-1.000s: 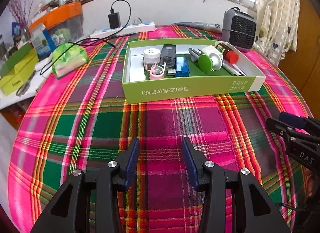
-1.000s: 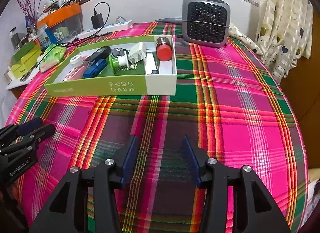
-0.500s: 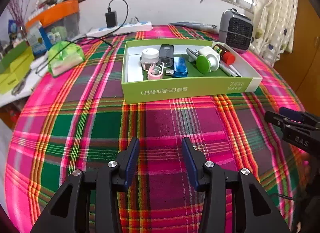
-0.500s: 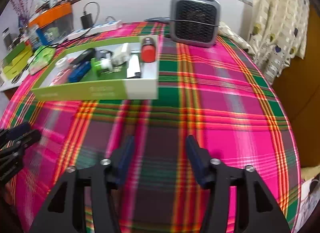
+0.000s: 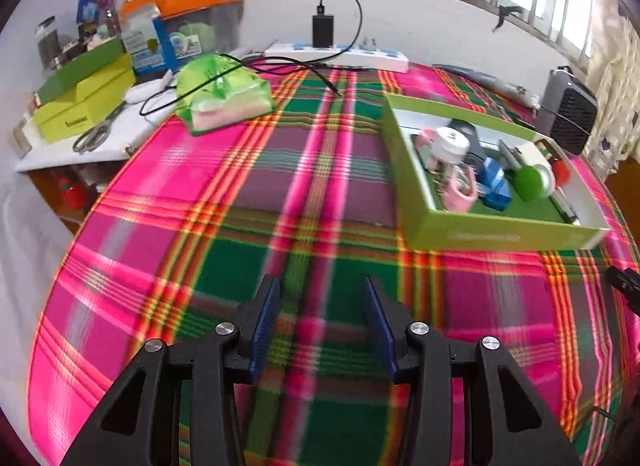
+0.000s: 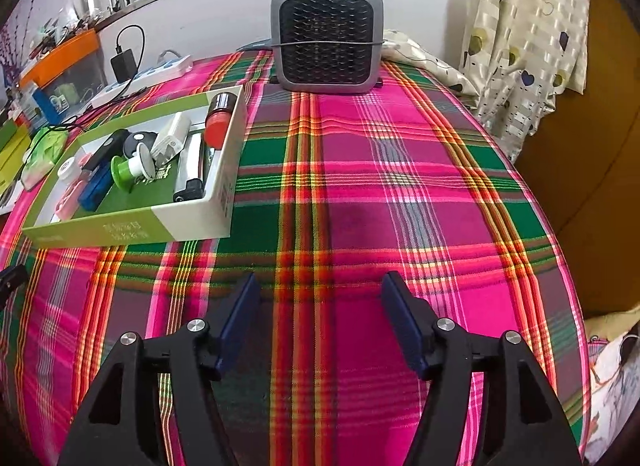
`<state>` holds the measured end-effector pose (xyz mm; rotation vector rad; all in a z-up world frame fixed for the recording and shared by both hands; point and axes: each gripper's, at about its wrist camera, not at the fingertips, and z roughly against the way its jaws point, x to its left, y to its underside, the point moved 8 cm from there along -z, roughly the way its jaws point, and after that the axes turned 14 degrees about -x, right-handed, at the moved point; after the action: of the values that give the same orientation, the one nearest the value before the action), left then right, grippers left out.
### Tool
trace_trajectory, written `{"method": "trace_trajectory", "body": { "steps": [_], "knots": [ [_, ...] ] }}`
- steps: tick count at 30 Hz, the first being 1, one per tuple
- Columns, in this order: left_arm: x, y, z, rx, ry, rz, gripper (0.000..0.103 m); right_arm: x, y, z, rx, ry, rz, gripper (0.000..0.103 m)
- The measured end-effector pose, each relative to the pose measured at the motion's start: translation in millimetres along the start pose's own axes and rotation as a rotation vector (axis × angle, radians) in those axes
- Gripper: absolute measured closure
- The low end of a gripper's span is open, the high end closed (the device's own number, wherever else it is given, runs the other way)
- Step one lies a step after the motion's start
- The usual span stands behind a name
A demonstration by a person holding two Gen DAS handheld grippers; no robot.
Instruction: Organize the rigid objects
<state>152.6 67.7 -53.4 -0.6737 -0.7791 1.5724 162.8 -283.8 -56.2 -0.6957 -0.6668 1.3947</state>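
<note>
Right gripper (image 6: 318, 286) hangs over bare plaid cloth (image 6: 400, 185), jaws spread wide, having just been opening, nothing between them. Left gripper (image 5: 322, 290) likewise over cloth, jaws well apart and empty.

We place the green box (image 6: 120, 231) at about ten o'clock from the right gripper. From the left gripper the same box (image 5: 500, 234) sits near two o'clock. So it lies between our two hands, toward the window side.

Long axis of the box: in the right view it runs from lower left up toward one o'clock, white end wall facing the right gripper's side. Inside, all packed close: red-capped cylinder (image 6: 218, 115) at the far end, white plug (image 6: 170, 139), green spool (image 6: 124, 173), blue item (image 6: 96, 185), pink item (image 6: 70, 195), small white jar (image 6: 66, 167), silver-and-black tool (image 6: 190, 173) along the near white wall.

We judge neither hand clearly nearer; the right one faces the end holding the red-capped cylinder and the tool, the left one the end with the jar and the pink item (image 5: 460, 193). No loose rigid piece shows on the cloth near either gripper. Grey heater (image 6: 326, 41) stands at twelve o'clock from the right gripper, well apart from the box.
</note>
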Motion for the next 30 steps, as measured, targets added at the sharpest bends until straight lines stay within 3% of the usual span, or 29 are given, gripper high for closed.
{"method": "trace_trajectory", "body": {
  "steps": [10,30],
  "knots": [
    [8.9,-13.0,-17.9,-0.006,-0.014,0.004,0.055,0.7,0.1,0.1,0.001,0.001,0.001,0.038],
    [15.1,-19.9,-26.8,-0.008,-0.021,0.029,0.054,-7.0,-7.1,-8.0,0.002,0.014,-0.020,0.035]
  ]
}}
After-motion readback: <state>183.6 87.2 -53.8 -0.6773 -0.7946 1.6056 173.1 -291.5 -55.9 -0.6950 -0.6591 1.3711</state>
